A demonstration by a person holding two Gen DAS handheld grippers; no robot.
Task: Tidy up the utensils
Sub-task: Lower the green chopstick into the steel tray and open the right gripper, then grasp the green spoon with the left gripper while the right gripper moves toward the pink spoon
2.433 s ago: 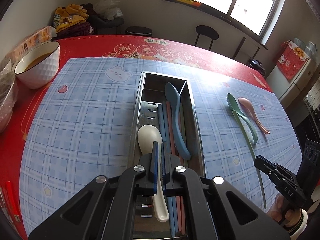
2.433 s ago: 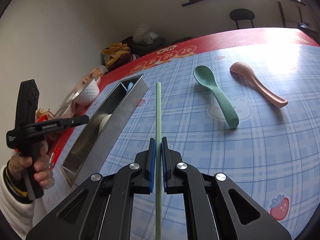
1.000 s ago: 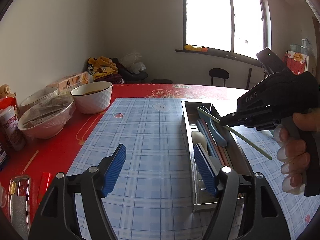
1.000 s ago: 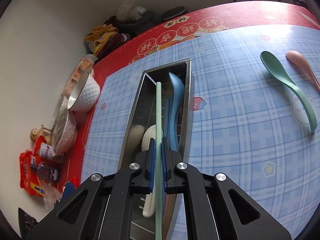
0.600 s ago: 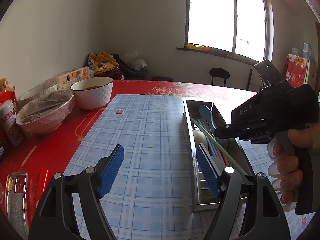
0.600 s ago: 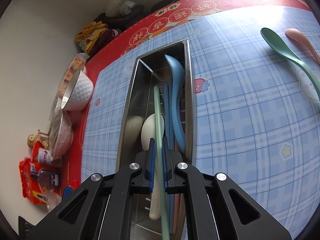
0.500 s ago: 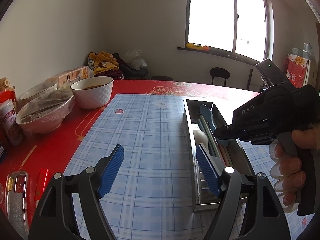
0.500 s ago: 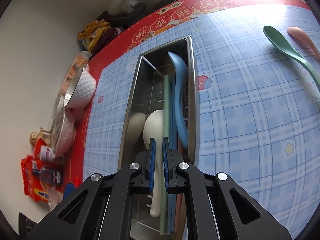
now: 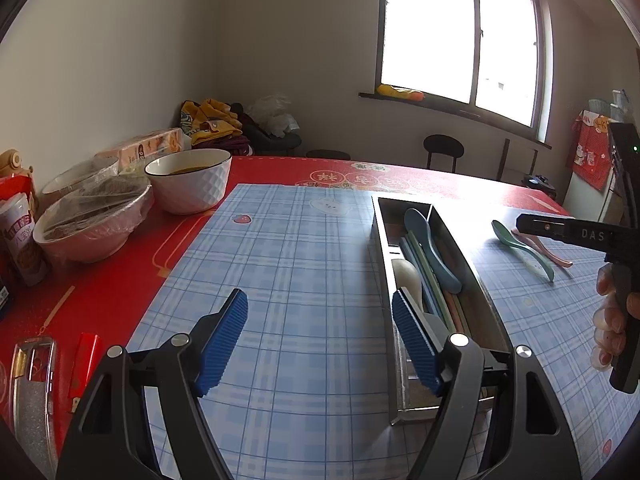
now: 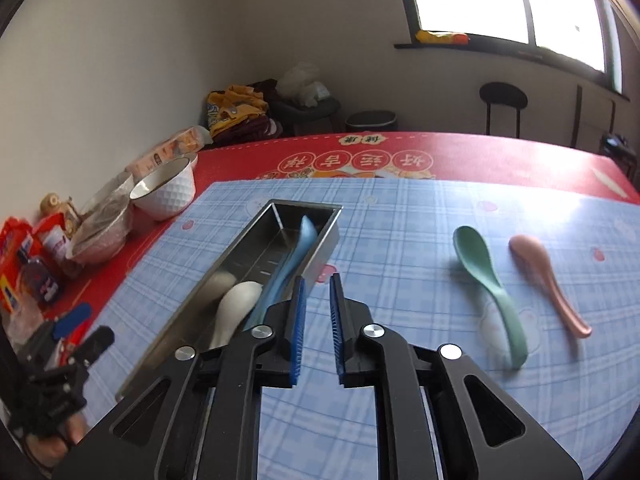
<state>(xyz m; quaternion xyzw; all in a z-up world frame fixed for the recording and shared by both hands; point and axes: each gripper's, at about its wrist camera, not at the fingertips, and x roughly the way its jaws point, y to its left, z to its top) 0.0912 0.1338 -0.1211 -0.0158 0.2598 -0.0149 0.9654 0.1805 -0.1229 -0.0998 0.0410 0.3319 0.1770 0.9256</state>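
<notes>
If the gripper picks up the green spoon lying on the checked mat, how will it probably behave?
The green plastic-looking spoon probably stays stiff and feels light. Its thin curved handle may pivot between the pads. Its rounded bowl could rock when pushed towards the pink spoon lying close beside it.

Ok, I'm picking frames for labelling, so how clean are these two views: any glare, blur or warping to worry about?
Left wrist view: the window is blown out white, sunlight glares off the metal utensil tray wall, and fisheye bends the room edges. Right wrist view: the green spoon and pink spoon are smeared by motion blur, and the mat washes out at right.
</notes>
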